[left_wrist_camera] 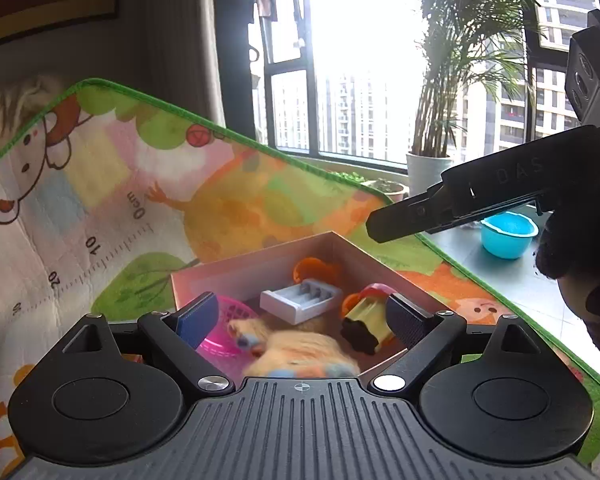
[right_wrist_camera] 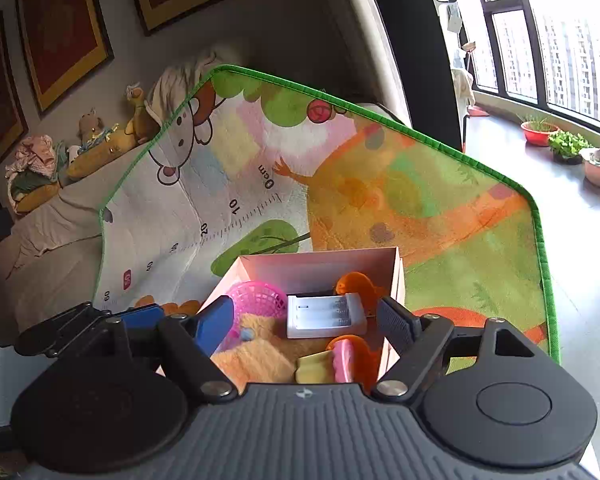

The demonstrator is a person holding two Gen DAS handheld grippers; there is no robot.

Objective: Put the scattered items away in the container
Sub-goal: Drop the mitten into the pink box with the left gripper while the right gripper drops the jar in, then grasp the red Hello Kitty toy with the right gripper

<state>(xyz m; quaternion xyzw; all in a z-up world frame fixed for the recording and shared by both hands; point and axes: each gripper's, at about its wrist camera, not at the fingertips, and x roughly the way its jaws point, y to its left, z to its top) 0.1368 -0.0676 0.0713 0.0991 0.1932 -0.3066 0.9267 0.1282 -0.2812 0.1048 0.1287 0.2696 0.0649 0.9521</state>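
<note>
The left gripper (left_wrist_camera: 302, 320) stands wide apart over the open box, nothing pinched between its blue pad and its ribbed black pad. The right gripper (right_wrist_camera: 306, 320) is spread too, its jaws also bare of any load. In the left wrist view the right gripper shows again at the upper right edge as a dark bar held in a black-gloved hand (left_wrist_camera: 580, 264), above the box's far right side.

Just below both sets of fingers sits the pale pink cardboard box (left_wrist_camera: 260, 264), resting on the colourful cartoon play mat with a green stitched border (left_wrist_camera: 100, 184). Inside it lie a fuzzy yellow-orange plush toy (left_wrist_camera: 300, 352), blurred at the near edge; a pink plastic mesh basket (right_wrist_camera: 256, 300) at the left; a white plastic battery charger with ribbed slots (right_wrist_camera: 326, 316) in the middle; an orange plastic dinosaur-like toy (right_wrist_camera: 356, 284) against the far wall; and a yellow, pink and orange plastic toy (left_wrist_camera: 368, 320) at the right.

Beyond the mat, potted plants (right_wrist_camera: 568, 146) stand along the window sill, and a blue plastic bowl (left_wrist_camera: 508, 234) sits on the grey floor
</note>
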